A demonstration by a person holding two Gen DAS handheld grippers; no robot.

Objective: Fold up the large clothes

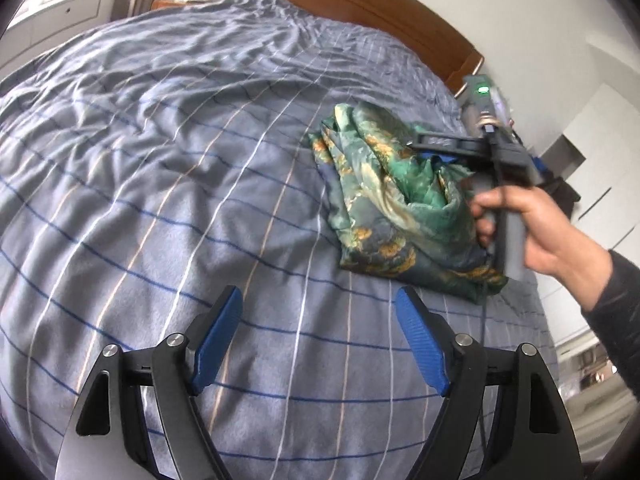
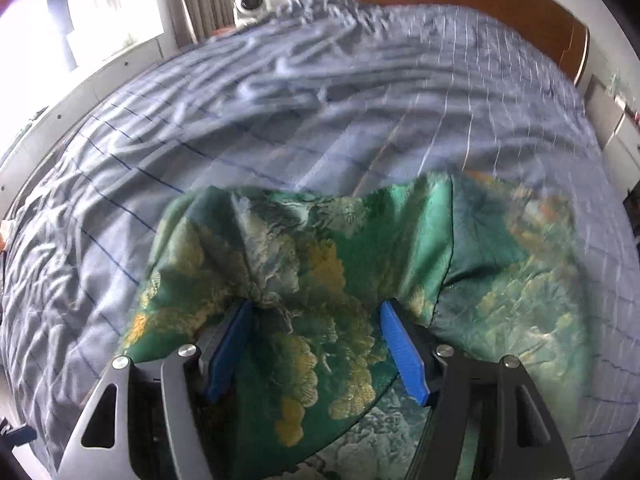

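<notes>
Bedspread [image 2: 280, 128] blurred; garment [image 2: 320, 280] bunched, shape unclear

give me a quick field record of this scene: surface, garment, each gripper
surface: bed with striped blue-grey cover
garment: green floral cloth, bunched in a heap on the cover
left gripper: open, over bare cover, nothing between its fingers
right gripper: open, down in the cloth, folds between its fingers
backdrop: wooden headboard

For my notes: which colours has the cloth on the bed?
The cloth is green with golden-yellow patches, best seen in the right wrist view.
</notes>
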